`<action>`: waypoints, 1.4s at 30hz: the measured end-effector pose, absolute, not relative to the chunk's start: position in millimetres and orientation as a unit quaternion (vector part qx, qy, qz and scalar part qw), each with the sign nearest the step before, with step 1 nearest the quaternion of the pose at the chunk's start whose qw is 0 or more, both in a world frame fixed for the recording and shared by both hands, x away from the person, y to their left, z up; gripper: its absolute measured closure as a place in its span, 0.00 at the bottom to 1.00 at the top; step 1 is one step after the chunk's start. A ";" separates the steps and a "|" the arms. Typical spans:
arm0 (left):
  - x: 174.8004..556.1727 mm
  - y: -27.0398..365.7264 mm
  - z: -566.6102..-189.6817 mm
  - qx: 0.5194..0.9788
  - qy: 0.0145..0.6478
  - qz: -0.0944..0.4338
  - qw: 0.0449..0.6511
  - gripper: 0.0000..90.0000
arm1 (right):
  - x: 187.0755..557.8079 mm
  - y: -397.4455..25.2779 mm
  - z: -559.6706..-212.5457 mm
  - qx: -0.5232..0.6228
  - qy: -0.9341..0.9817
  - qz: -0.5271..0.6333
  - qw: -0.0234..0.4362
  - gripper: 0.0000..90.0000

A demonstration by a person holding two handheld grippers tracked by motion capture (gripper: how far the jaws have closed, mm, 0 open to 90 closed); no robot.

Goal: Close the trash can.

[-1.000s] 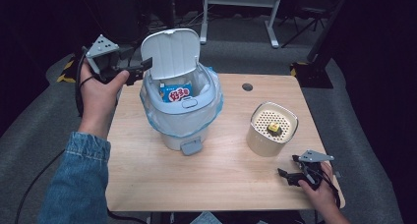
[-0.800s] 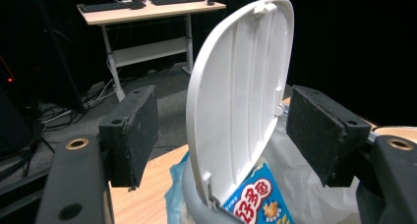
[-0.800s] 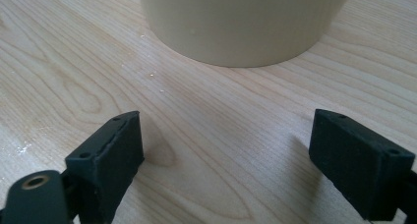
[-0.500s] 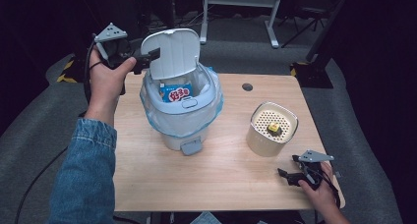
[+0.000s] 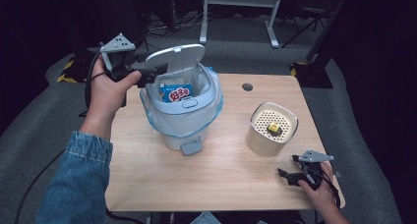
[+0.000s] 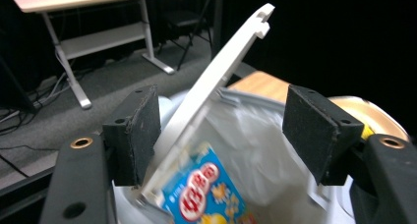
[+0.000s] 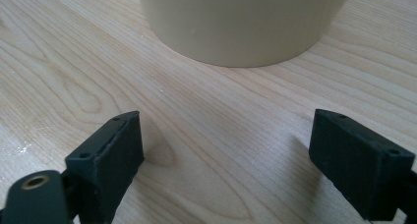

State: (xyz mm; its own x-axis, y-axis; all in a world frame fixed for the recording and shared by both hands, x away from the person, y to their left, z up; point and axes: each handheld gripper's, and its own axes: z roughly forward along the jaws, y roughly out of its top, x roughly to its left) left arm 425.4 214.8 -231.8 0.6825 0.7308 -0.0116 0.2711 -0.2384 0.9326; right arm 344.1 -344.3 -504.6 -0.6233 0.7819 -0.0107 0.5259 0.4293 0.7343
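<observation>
Right gripper (image 5: 290, 177) rests on the bench (image 5: 221, 180) at its near right corner, jaws spread, nothing between them, beside the cream container (image 5: 271, 129). Farther back, left gripper (image 5: 150, 72), jaws apart, straddles the raised lid (image 5: 173, 57) of the white bin (image 5: 182, 111); one pad touches the lid.

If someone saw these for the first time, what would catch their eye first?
The white bin at the table's left, its lid tilted half up with the open left tool at its edge. Inside lies a blue snack packet. To the right stands a cream container.
</observation>
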 end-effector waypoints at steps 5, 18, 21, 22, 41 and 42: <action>413.2 204.9 -239.8 0.775 0.318 0.229 0.496 0.36 | 344.1 -344.3 -504.6 0.395 0.826 0.359 0.178 0.15; 398.8 174.5 -261.8 0.800 0.289 0.172 0.497 0.47 | 344.0 -344.2 -504.6 0.396 0.826 0.359 0.178 0.15; 400.2 168.6 -265.5 0.806 0.292 0.162 0.490 0.52 | 344.1 -344.2 -504.6 0.396 0.826 0.359 0.178 0.15; 400.9 167.0 -266.8 0.806 0.293 0.159 0.489 0.54 | 344.0 -344.2 -504.6 0.396 0.826 0.359 0.178 0.15; 418.6 159.7 -272.0 0.803 0.322 0.193 0.463 0.64 | 344.0 -344.2 -504.6 0.396 0.826 0.359 0.178 0.15; 418.8 160.0 -272.3 0.803 0.321 0.192 0.464 0.64 | 344.0 -344.2 -504.6 0.396 0.826 0.359 0.178 0.15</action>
